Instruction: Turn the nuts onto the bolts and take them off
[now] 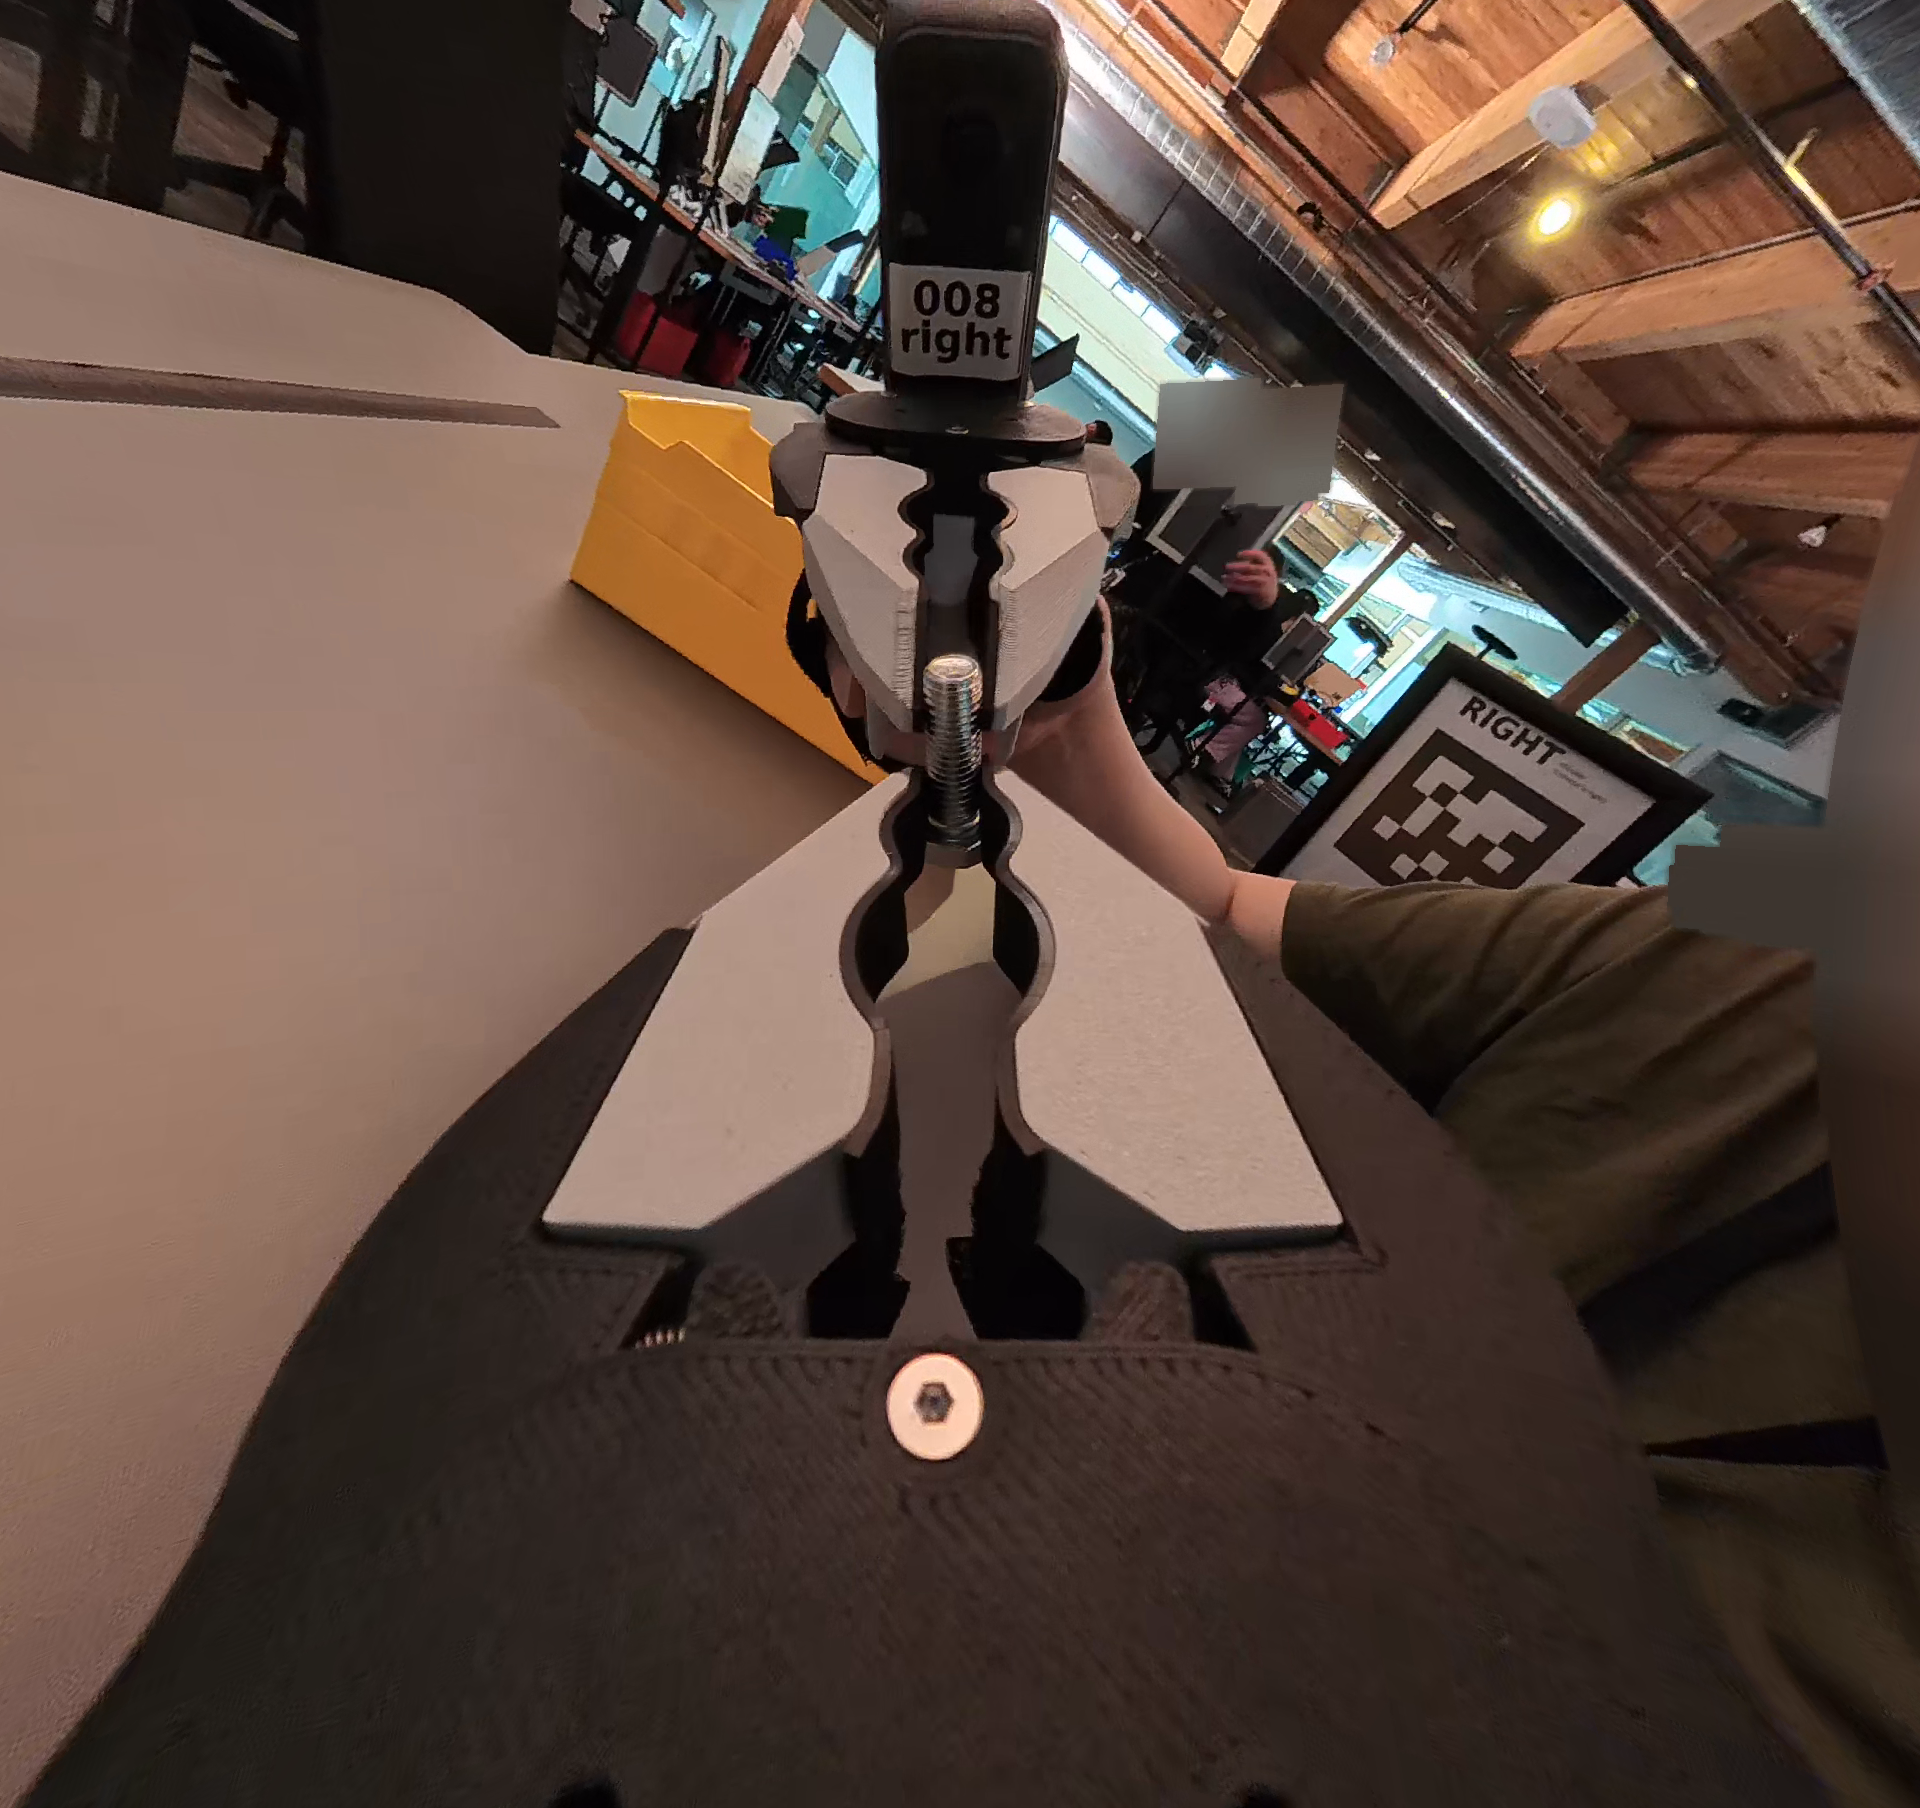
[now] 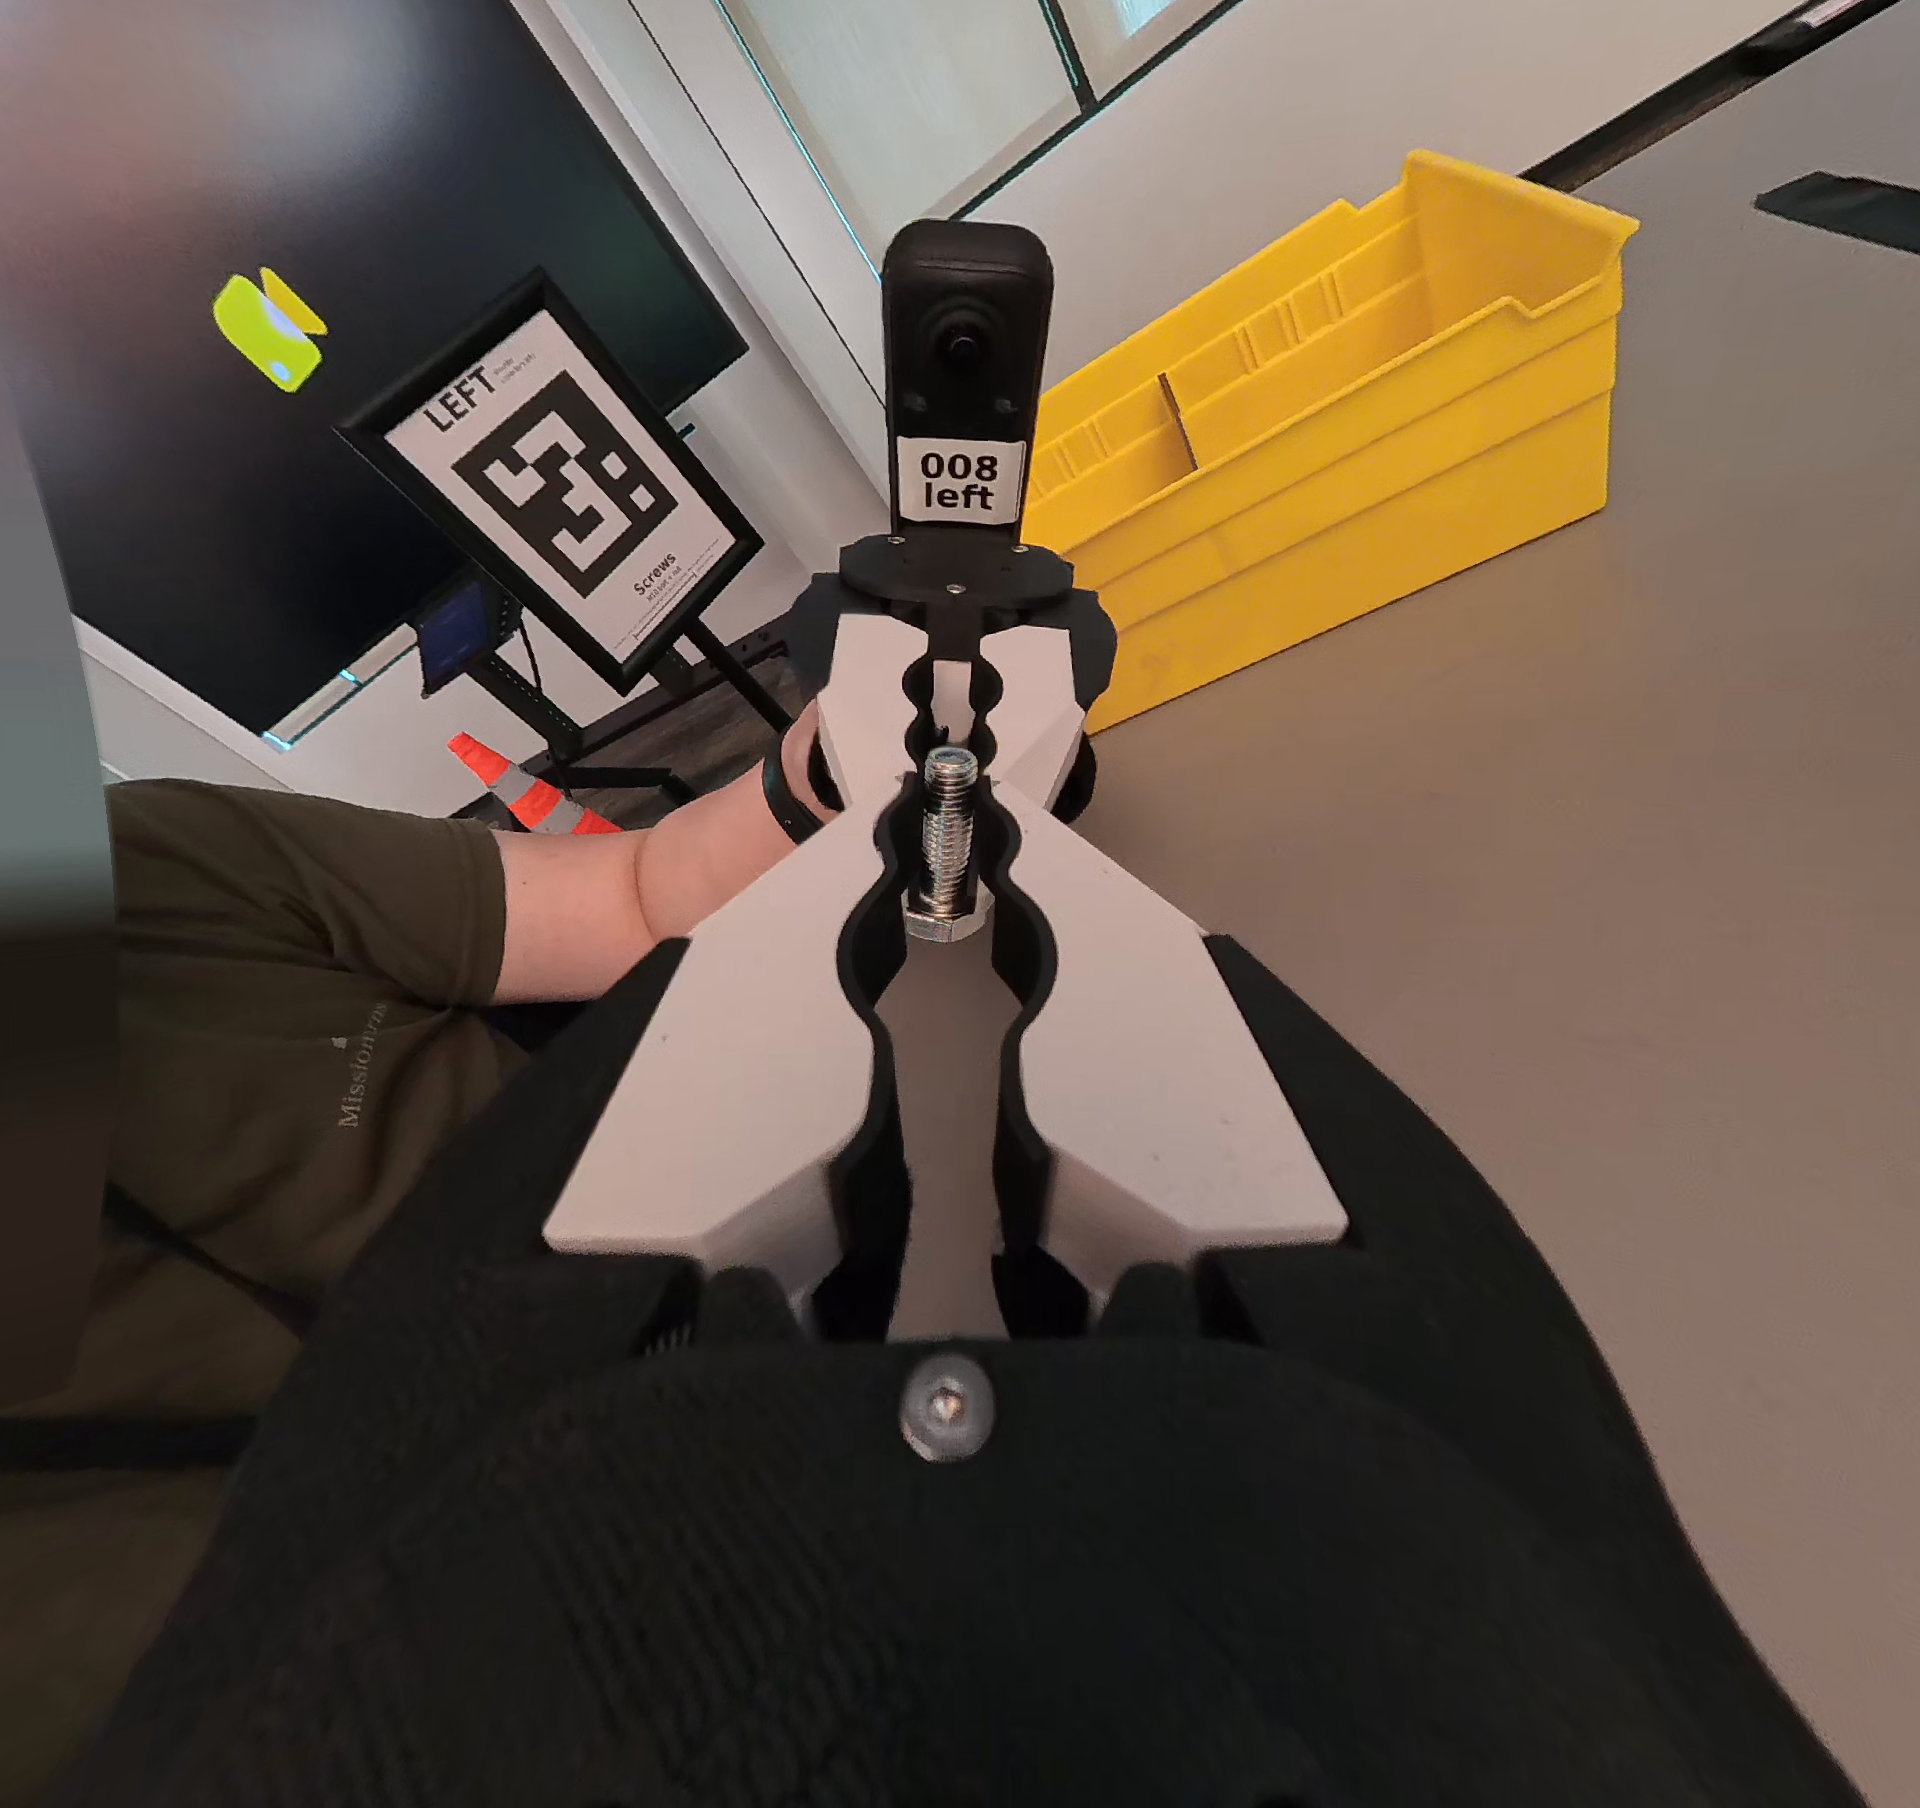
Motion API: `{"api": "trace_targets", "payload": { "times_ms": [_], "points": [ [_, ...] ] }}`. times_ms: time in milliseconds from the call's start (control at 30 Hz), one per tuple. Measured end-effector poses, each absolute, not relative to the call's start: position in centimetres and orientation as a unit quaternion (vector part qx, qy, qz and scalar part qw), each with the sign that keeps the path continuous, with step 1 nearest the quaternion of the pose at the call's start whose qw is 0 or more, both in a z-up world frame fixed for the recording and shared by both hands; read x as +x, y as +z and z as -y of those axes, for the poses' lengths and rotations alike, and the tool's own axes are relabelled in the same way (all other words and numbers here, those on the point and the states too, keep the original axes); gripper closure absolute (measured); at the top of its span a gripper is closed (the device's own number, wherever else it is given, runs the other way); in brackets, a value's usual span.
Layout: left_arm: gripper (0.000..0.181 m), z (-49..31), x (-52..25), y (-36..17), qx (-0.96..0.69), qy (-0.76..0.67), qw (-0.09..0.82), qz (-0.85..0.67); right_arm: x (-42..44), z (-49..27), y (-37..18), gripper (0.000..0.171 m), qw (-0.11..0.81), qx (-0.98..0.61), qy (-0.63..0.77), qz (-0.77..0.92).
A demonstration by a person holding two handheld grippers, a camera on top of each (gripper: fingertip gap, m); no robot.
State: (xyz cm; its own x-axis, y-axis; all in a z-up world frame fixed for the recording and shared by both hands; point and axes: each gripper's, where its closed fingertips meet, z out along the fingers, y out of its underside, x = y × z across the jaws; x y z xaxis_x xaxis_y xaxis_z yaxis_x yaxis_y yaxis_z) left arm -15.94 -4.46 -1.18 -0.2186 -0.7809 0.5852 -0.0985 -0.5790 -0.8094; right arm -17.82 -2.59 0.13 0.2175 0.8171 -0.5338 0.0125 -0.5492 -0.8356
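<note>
A silver threaded bolt stands upright between two grippers that face each other tip to tip above the grey table. My left gripper is shut around the bolt's lower end. In the right wrist view the bolt has a hex piece at its base; I cannot tell if that is a nut or the head. My right gripper is shut around that hex piece. The right gripper shows behind the bolt in the left wrist view, and the left gripper shows behind it in the right wrist view.
A yellow plastic bin sits on the table behind the grippers and also shows in the left wrist view. Framed marker signs stand off the table. The person's bare forearms reach in. My left and right fingertips are right by each other.
</note>
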Motion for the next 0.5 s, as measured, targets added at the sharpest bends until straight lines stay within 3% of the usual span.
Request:
{"api": "trace_targets", "payload": {
  "times_ms": [333,500],
  "points": [
    [0.174,4.4,-16.2,-0.8,-0.569,-0.678,0.259,-0.387,-18.0,2.6,0.6,0.162,0.383,-0.680,0.545,0.308],
    [0.174,3.4,-16.8,-0.1,-0.569,-0.665,0.304,-0.377,-16.9,2.3,1.0,0.149,0.419,-0.679,0.501,0.336]
  ]
}}
